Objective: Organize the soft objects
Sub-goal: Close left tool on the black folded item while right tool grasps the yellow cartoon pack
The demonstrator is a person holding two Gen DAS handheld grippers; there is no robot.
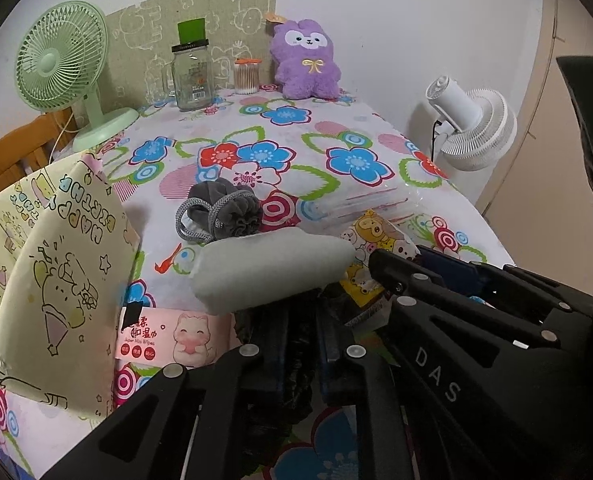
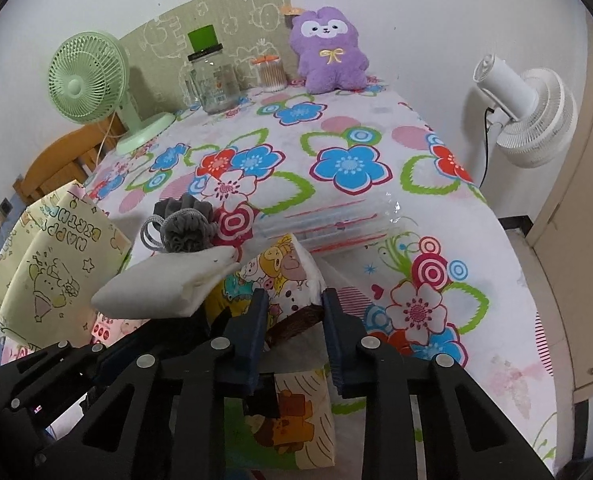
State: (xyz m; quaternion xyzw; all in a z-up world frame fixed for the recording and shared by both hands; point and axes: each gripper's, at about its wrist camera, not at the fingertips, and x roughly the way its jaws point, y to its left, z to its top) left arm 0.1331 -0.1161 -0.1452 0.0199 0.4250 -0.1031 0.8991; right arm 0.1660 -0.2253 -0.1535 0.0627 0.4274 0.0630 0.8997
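A: Where does the cartoon tissue pack (image 2: 284, 280) sit?
B: On the flowered tablecloth (image 2: 476, 288), between the right gripper (image 2: 296, 340)'s dark pads, which stand a little apart; contact can't be made out.
A: And the left gripper (image 1: 300, 344)?
B: Pressed together, just under the white folded cloth (image 1: 268, 272), beside the pack.

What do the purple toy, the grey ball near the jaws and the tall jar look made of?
Purple toy: plush fabric, fuzzy matte pile with a stitched yellow bow. Grey ball: probably gathered mesh, ruffled folds, with a woven cord loop. Jar: clear glass or hard plastic, see-through and glossy, with a dark lid.
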